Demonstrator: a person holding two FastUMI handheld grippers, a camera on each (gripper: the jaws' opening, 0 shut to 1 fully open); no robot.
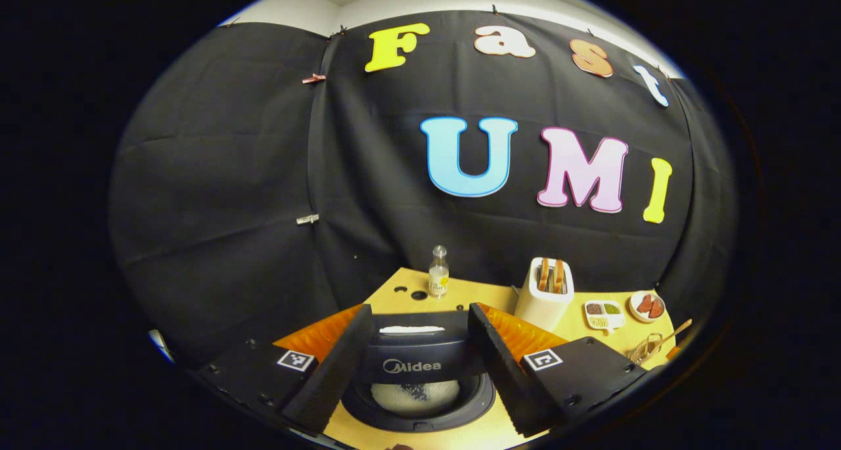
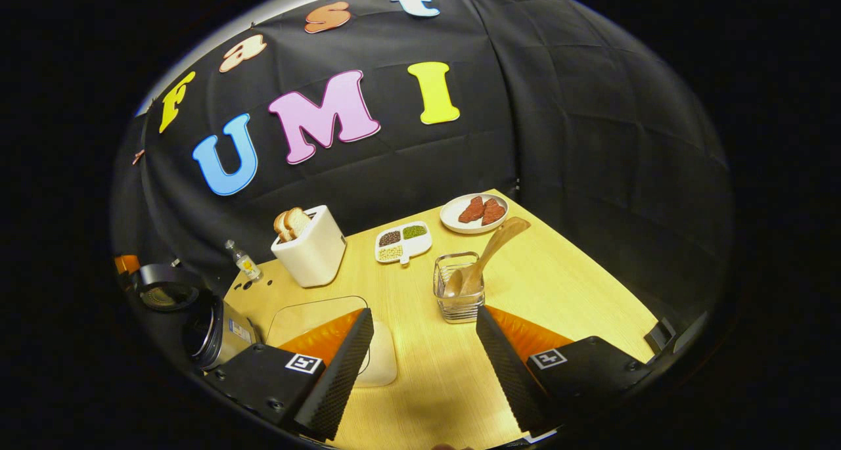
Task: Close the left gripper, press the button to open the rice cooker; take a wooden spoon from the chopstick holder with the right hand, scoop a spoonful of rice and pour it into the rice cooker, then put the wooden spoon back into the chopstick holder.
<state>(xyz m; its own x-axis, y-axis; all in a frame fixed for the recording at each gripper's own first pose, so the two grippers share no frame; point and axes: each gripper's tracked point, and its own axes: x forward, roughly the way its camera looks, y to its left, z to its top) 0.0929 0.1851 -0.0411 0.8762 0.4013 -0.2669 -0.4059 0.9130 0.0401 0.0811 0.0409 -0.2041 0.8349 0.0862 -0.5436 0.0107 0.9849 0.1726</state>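
The dark rice cooker sits right below my left gripper with its lid raised, and the pale inside of the pot shows. The left gripper is open, one finger on each side of the lid and nothing held. In the right gripper view the cooker lies at the far left with its lid up. The wire chopstick holder stands just beyond my open right gripper, with a wooden spoon leaning out to the right. A clear container with a pale bottom lies partly behind the right gripper's left finger.
A white toaster with bread, a small bottle, a divided dish of grains and a plate of red pieces line the back of the wooden table. Black cloth walls close in behind and to both sides.
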